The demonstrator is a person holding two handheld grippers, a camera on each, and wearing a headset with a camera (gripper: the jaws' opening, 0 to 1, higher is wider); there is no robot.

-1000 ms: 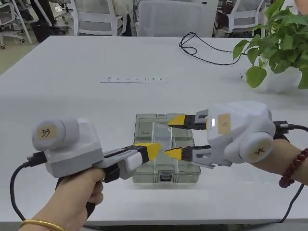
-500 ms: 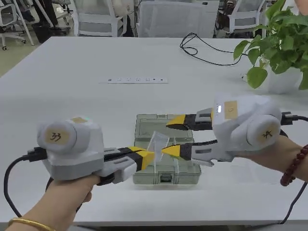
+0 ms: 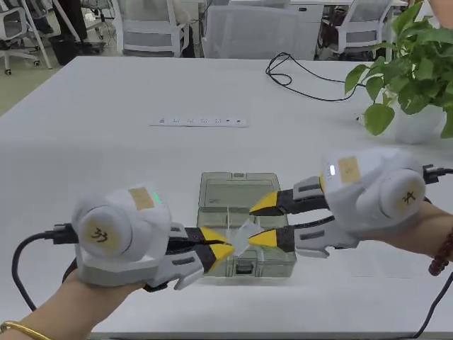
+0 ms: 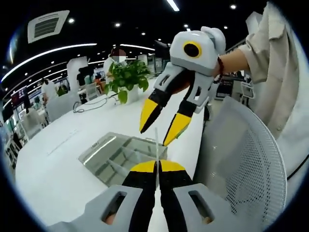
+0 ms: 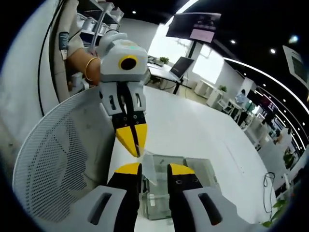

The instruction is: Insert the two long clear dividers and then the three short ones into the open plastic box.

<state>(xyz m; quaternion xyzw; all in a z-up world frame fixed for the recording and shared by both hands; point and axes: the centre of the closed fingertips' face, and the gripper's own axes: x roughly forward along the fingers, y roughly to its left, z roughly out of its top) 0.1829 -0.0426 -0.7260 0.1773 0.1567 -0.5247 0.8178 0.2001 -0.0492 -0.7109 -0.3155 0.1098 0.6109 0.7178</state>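
The open clear plastic box (image 3: 226, 188) lies on the white table near its front edge. A clear divider (image 3: 241, 237) hangs tilted over the box's front part, and my left gripper (image 3: 219, 249) is shut on its near edge. My right gripper (image 3: 262, 221) is open, with one yellow tip on either side of the divider. In the left gripper view the divider (image 4: 156, 145) rises edge-on from my left gripper (image 4: 156, 166), with the right gripper (image 4: 159, 128) straddling it above the box (image 4: 111, 154). In the right gripper view the divider (image 5: 148, 169) stands between my right gripper (image 5: 149, 171) jaws.
A white power strip (image 3: 198, 121) lies mid-table beyond the box. A black cable (image 3: 297, 71) loops at the far right. A potted plant (image 3: 410, 64) stands at the right edge. White mesh chairs (image 3: 255, 28) line the far side, and another mesh chair (image 4: 241, 159) is close by.
My left gripper has rolled and moved right, bringing the divider lower over the box's front. The right gripper has come down and its jaws have narrowed around the divider.
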